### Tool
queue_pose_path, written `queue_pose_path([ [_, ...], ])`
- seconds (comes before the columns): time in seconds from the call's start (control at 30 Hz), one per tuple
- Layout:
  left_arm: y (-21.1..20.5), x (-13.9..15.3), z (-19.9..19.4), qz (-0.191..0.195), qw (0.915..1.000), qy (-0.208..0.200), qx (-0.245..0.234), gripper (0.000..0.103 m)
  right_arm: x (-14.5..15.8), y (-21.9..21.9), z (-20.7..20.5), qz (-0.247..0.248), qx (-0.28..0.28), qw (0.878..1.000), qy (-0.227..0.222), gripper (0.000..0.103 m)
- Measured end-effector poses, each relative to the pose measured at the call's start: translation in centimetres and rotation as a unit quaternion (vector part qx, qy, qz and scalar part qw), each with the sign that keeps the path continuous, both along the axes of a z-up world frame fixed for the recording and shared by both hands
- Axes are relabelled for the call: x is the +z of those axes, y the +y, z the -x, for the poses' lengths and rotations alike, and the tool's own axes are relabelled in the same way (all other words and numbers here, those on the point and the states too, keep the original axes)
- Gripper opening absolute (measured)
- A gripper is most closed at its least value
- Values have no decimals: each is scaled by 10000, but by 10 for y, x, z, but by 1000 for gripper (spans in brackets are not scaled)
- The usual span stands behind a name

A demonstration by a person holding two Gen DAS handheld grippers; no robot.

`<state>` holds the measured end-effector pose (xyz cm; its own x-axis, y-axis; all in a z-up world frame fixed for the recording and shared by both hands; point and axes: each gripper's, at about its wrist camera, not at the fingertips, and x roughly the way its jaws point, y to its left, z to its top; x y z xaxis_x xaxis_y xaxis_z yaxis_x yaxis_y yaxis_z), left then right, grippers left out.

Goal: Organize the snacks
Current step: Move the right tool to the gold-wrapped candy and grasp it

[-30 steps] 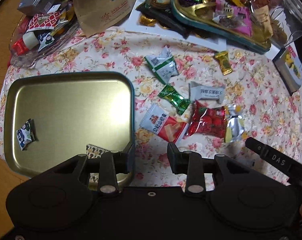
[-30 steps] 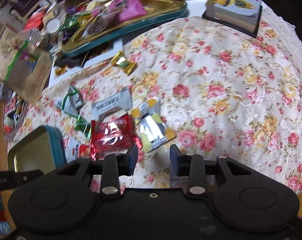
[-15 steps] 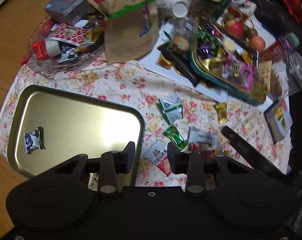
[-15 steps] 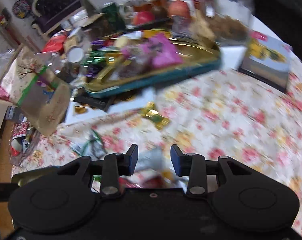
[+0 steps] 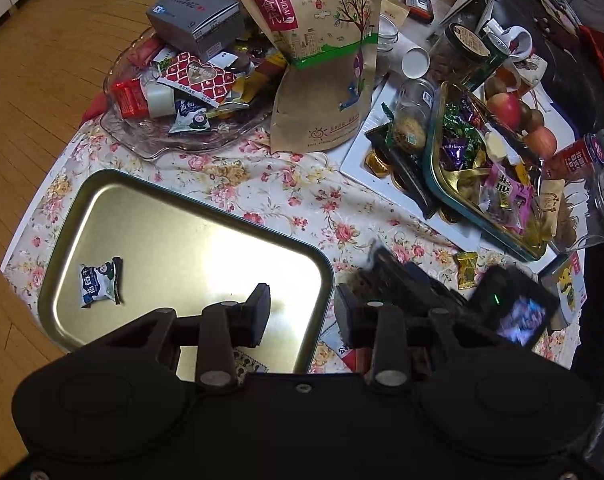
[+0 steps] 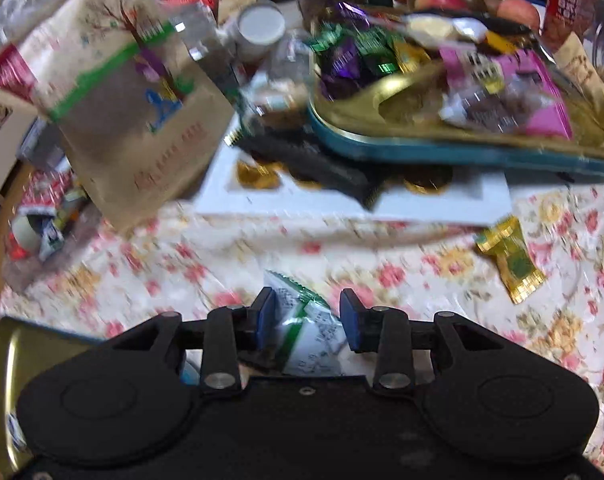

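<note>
A gold tray [image 5: 174,216] with a teal rim lies on the floral cloth and holds one blue-and-white packet [image 5: 98,282]. My left gripper [image 5: 302,314] hangs open over the tray's right rim with nothing between its fingers. My right gripper [image 6: 307,316] is open just above the cloth, and a white-and-green snack packet [image 6: 313,328] lies between its blue pads, which do not press it. In the left wrist view the right gripper [image 5: 397,280] is a blurred black shape covering most of the loose snacks. A gold-wrapped candy [image 6: 509,264] lies to its right.
A second teal tray [image 6: 441,152] heaped with sweets rests on a white chocolate box [image 6: 286,200] at the back. A brown paper bag [image 5: 321,60] stands beside a glass dish [image 5: 174,146] full of packets. Jars [image 5: 597,208] and fruit crowd the far right.
The right gripper swept left from the red and silver packets to the white-and-green one. The left gripper drew back, rose and rolled, so more of the table's far side shows.
</note>
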<state>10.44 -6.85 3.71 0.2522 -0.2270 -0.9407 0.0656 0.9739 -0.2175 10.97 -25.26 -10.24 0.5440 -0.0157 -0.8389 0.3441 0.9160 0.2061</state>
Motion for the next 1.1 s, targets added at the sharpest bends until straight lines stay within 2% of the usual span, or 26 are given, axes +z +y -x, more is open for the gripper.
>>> queue_pose_path([
  [0.27, -18, 1, 13, -32, 9992, -47, -389, 44, -3, -55, 86, 166, 235, 9996, 63, 41],
  [0.43, -42, -5, 29, -342, 9955, -150, -873, 44, -5, -97, 132, -46, -193, 9996, 215, 42],
  [0.57, -49, -10, 35, -257, 9944, 19, -1021, 44, 1, -118, 151, -112, -423, 9986, 284, 42],
  [0.63, -49, -10, 34, -214, 9948, 57, -999, 44, 13, -121, 147, -97, -571, 9983, 1, 42],
  [0.8, -45, -11, 27, -264, 9961, 58, -836, 44, 24, -107, 90, 36, -547, 9979, -331, 42],
  [0.93, -39, -13, 21, -241, 9968, 128, -745, 44, 14, -91, 45, 405, -358, 9984, -194, 40],
  [1.1, -34, -10, 19, -156, 9971, 131, -730, 44, -3, -95, 21, 697, -359, 9969, 44, 40],
])
